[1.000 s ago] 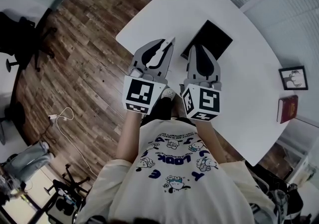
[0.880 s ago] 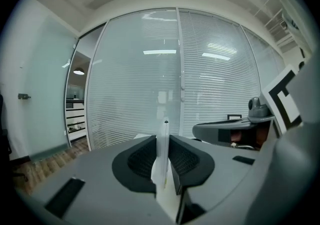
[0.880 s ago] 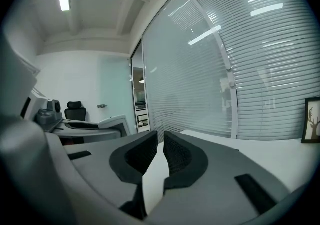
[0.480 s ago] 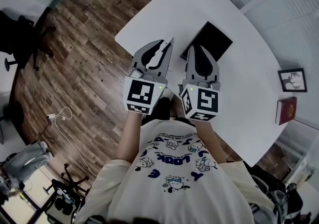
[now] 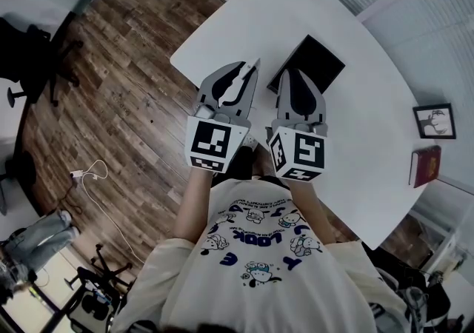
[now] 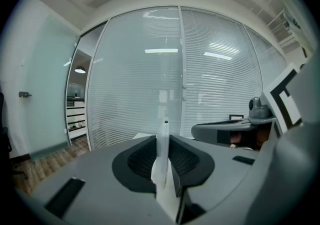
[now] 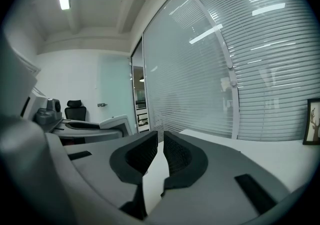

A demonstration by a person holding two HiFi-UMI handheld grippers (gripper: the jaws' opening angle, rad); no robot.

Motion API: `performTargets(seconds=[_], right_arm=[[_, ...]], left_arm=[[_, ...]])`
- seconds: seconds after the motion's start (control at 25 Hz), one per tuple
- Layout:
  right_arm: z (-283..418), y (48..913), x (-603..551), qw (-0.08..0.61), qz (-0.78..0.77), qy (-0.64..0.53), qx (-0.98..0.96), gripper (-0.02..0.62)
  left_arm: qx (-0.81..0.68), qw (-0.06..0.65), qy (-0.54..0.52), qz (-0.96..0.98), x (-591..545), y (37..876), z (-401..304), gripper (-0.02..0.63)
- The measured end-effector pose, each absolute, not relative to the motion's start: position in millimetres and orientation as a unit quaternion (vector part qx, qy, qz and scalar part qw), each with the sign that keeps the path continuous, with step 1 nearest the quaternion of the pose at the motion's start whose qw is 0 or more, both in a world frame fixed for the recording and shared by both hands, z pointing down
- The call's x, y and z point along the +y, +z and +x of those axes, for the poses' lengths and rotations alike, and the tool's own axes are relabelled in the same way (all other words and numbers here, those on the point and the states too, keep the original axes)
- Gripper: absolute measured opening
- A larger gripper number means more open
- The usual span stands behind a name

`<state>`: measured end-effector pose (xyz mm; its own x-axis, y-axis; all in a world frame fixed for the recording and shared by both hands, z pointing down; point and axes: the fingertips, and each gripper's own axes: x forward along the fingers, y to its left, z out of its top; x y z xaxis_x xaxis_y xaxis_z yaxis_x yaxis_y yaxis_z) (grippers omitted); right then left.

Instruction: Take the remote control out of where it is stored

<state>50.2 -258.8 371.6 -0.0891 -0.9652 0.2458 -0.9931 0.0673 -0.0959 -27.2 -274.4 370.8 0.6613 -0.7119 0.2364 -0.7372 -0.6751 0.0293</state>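
Head view: I log almost no shift since earlier. Left gripper [image 5: 250,69] jaws clamp a thin white strip [image 6: 162,154]; right gripper [image 5: 289,74] jaws barely apart, empty.

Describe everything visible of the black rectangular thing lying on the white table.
The black rectangular thing is flat, dark and plain on top, with no markings that show; whether it is a case, a tray or a slab cannot be told. It lies flat on the white table, turned askew to the person. The right gripper overlaps its near corner in the head view; contact cannot be told.
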Motion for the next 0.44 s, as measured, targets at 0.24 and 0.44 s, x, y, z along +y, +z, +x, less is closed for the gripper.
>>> performTargets(seconds=[0.24,0.44], right_arm=[[47.9,372.7,-260.2,0.059,0.674,0.12,-0.727,0.057],[43.9,374.1,-262.6,0.061,0.674,0.12,-0.727,0.057]], left_arm=[[-0.396,0.06,0.102,0.91,-276.6,370.6,-28.9,0.078],[-0.397,0.06,0.102,0.91,-280.4,372.0,-33.9,0.078]])
